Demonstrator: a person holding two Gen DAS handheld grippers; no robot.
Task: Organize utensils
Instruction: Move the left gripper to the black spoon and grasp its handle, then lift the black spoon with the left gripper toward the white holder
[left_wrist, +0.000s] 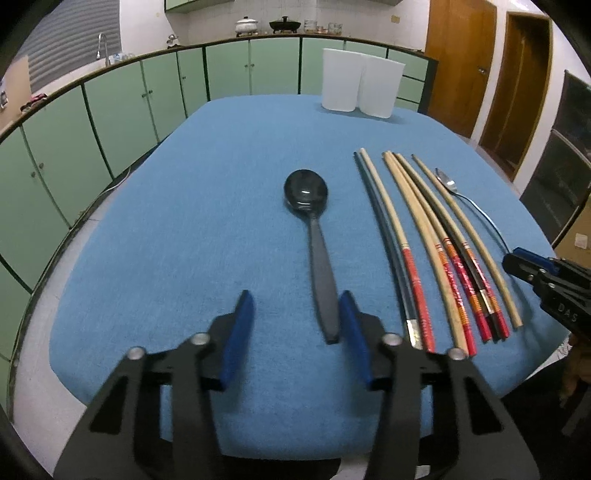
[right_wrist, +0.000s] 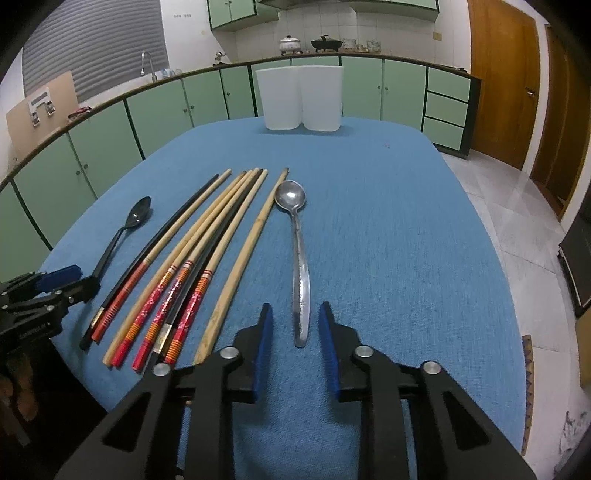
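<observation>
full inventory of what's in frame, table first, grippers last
black spoon: 1, black plastic, left of the chopsticks, handle end between the left gripper's pads
chopsticks: a loose row, exact count unclear; mostly tan with red patterned ends, some dark; between the two spoons
metal spoon: 1, silver, right of the chopsticks, handle end between the right gripper's pads
white containers: 2, translucent white, side by side at the far table edge
tablecloth: 1, blue
cabinets: pale green, behind the table
left gripper: black, blue pads, no visible squeeze
right gripper: same, gaps beside the handle
</observation>
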